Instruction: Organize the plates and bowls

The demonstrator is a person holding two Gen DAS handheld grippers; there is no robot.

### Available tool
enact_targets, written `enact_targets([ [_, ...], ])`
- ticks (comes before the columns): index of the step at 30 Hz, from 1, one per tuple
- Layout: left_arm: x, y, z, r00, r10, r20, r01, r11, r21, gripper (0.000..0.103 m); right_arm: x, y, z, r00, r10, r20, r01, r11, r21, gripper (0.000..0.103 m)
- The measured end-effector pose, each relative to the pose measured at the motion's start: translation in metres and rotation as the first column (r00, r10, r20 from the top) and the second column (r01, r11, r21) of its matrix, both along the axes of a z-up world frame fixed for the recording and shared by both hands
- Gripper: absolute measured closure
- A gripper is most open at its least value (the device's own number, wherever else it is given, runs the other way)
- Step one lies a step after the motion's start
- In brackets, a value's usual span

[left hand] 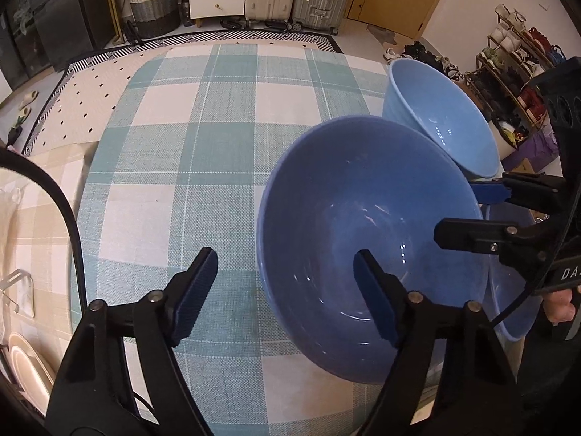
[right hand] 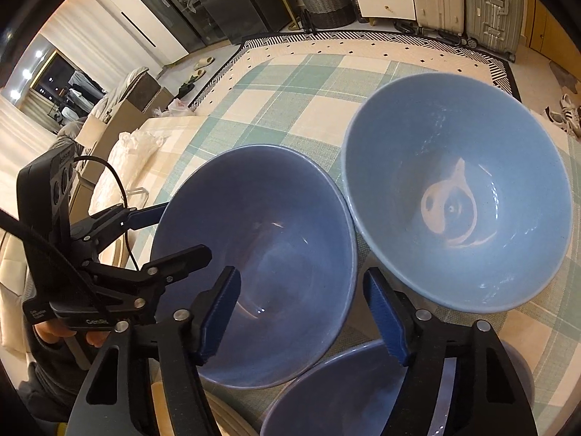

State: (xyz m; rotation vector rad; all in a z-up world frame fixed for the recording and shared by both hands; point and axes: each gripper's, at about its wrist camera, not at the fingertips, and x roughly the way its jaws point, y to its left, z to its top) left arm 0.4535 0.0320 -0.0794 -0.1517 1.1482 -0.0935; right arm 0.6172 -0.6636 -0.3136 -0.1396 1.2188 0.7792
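Note:
A dark blue bowl (left hand: 370, 247) (right hand: 261, 265) sits on the checked tablecloth. My left gripper (left hand: 287, 290) is open, its jaws straddling the bowl's near-left rim, one finger inside and one outside. My right gripper (right hand: 301, 312) is open astride the same bowl's right rim; it also shows in the left wrist view (left hand: 472, 214). A light blue bowl (right hand: 457, 189) (left hand: 443, 116) stands touching the dark one on its far right. A third blue bowl (right hand: 337, 392) (left hand: 515, 298) lies below the right gripper.
The table with the teal and cream checked cloth (left hand: 203, 138) stretches ahead. Cream plates (left hand: 25, 367) stand in a rack at the left edge. Beyond are a patterned rug, a basket (left hand: 152, 3), drawers, suitcases and a shoe rack (left hand: 515, 58).

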Motion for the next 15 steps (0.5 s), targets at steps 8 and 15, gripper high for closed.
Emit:
enact_targets([
  [8, -0.002, -0.002, -0.006, 1.0, -0.015, -0.014, 0.015, 1.0, 0.007, 0.048, -0.003, 0.006, -0.001, 1.0, 0.011, 0.016, -0.011, 1.0, -0.027, 0.042],
  [15, -0.002, 0.002, -0.013, 0.999, -0.01, -0.035, 0.009, 1.0, -0.016, 0.073, -0.003, 0.008, -0.001, 0.999, 0.002, 0.032, -0.001, 0.999, -0.053, 0.049],
])
